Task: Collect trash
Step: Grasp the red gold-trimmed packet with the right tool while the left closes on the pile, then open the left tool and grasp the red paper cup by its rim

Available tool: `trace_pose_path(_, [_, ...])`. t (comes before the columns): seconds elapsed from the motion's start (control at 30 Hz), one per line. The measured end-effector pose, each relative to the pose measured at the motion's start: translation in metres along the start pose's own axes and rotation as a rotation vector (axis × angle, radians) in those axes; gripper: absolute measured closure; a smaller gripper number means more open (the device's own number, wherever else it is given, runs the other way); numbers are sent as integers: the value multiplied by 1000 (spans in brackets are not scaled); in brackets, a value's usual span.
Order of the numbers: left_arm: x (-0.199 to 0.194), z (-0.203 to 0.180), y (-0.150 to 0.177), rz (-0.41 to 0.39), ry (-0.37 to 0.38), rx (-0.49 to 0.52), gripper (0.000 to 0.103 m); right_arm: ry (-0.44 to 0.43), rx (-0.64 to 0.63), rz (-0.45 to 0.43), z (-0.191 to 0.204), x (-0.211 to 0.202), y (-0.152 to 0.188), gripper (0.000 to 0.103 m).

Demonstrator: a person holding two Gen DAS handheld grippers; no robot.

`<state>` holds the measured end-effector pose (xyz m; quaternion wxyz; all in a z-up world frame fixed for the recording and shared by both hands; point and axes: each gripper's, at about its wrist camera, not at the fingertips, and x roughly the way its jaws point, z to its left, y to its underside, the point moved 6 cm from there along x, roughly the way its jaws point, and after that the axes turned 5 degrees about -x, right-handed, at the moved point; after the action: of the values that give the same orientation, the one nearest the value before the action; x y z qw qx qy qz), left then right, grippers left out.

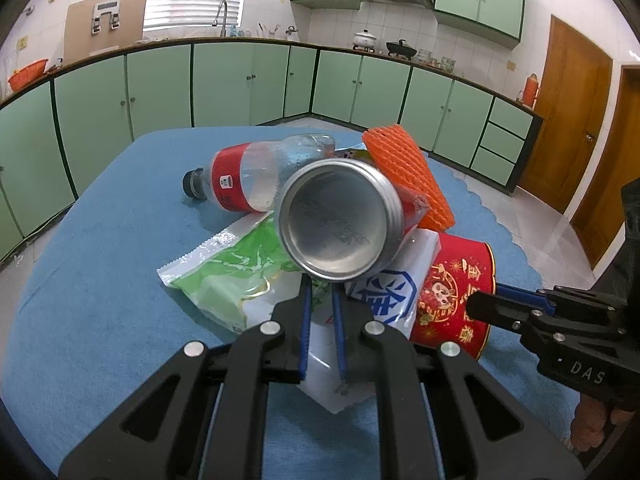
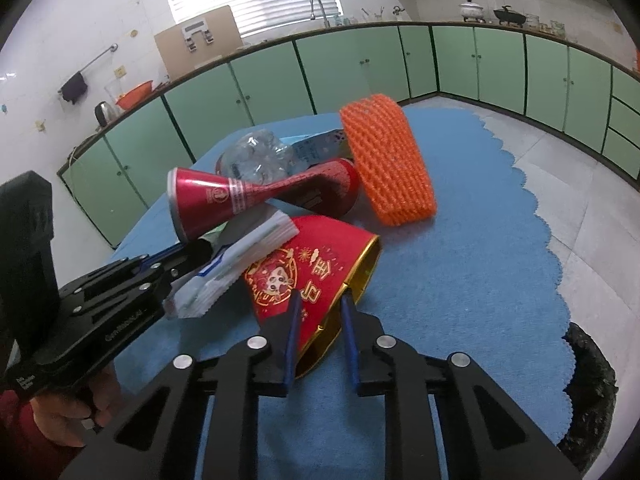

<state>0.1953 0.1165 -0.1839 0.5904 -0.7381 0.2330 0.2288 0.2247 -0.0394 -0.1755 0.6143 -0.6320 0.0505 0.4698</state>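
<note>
My left gripper [image 1: 320, 292] is shut on the rim of a crushed red can [image 1: 340, 220], whose silver base faces the camera; the can [image 2: 224, 200] is pinched in its middle and tilted over the pile. My right gripper [image 2: 320, 300] grips the gold-rimmed wall of a red paper cup [image 2: 312, 272] lying on its side; the cup also shows in the left wrist view [image 1: 456, 292]. A clear plastic bottle [image 1: 260, 176] with a red label, a green wrapper [image 1: 228, 272], a white-and-blue wrapper [image 1: 392, 292] and orange foam netting [image 1: 408, 172] lie on the blue mat [image 1: 100, 260].
The mat [image 2: 460, 260] covers a table with a scalloped edge at right. A black bag or bin [image 2: 588, 392] sits at the lower right. Green kitchen cabinets [image 1: 240, 80] and tiled floor surround the table.
</note>
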Motion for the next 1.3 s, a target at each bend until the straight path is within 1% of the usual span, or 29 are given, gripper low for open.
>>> trace_pose_path(0.03, [0,-1,0,1,0,0,93,2,0,0,0,0,0,85])
trace_pose_path(0.07, [0,-1,0,1,0,-1,93,4,-3,-5,1,-1,0,90])
trace_pose_path(0.17, [0,-2,-1,2,0,-1,93,-23,8,-25,1,-7,-4,97])
trace_pose_path(0.23, [-1,-2,-2,4,5,-7,88,-6,-11,-41,2,-15,-6,100])
trace_pose_path(0.3, [-4,-4,-3,2,10,-13,64,21,-33,-48,2,-22,-6,100])
trace_pose_path(0.37, [-10,-6,-2,-12,6,-7,57,53,-44,-51,-2,-29,-4,100])
trace_pose_path(0.43, [-13,-12,-2,-17,13,6,53,78,-37,-44,-9,-36,0,100])
trace_pose_path(0.5, [-15,-16,-4,-26,5,20,41,116,-46,-43,-15,-41,3,100])
trace_pose_path(0.53, [-16,-16,-6,-34,-1,21,39,130,-48,-43,-18,-43,5,100])
trace_pose_path(0.63, [-21,-16,-11,-52,0,21,30,144,-38,-42,-24,-46,7,100])
trace_pose_path(0.7, [-20,-18,-15,-54,-3,46,23,145,-30,-43,-27,-47,8,100])
trace_pose_path(0.77, [-12,-19,-16,-41,-19,85,19,143,-25,-45,-27,-47,8,100])
trace_pose_path(0.8, [-8,-16,-15,-31,-23,86,19,141,-22,-47,-27,-47,8,100])
trace_pose_path(0.83, [-2,-11,-15,-5,-22,74,19,140,-21,-47,-27,-47,8,100])
trace_pose_path(0.87, [3,-8,-14,16,-2,51,17,139,-21,-48,-27,-47,9,100])
trace_pose_path(0.93, [7,-3,-14,34,23,13,17,144,-24,-47,-27,-47,10,100])
trace_pose_path(0.97, [9,-3,-14,43,33,3,18,144,-22,-47,-29,-47,11,100])
trace_pose_path(1.0, [9,-4,-13,45,44,1,22,143,-18,-47,-30,-48,11,100])
trace_pose_path(1.07, [6,-13,-10,49,76,9,25,148,-14,-48,-33,-49,11,100])
trace_pose_path(1.17, [0,-28,-4,48,125,36,25,156,-9,-49,-37,-51,11,100])
trace_pose_path(1.2, [-4,-37,0,50,157,44,25,158,-7,-50,-38,-51,11,100])
trace_pose_path(1.3, [-8,-53,6,58,214,65,25,170,-3,-49,-41,-52,12,100])
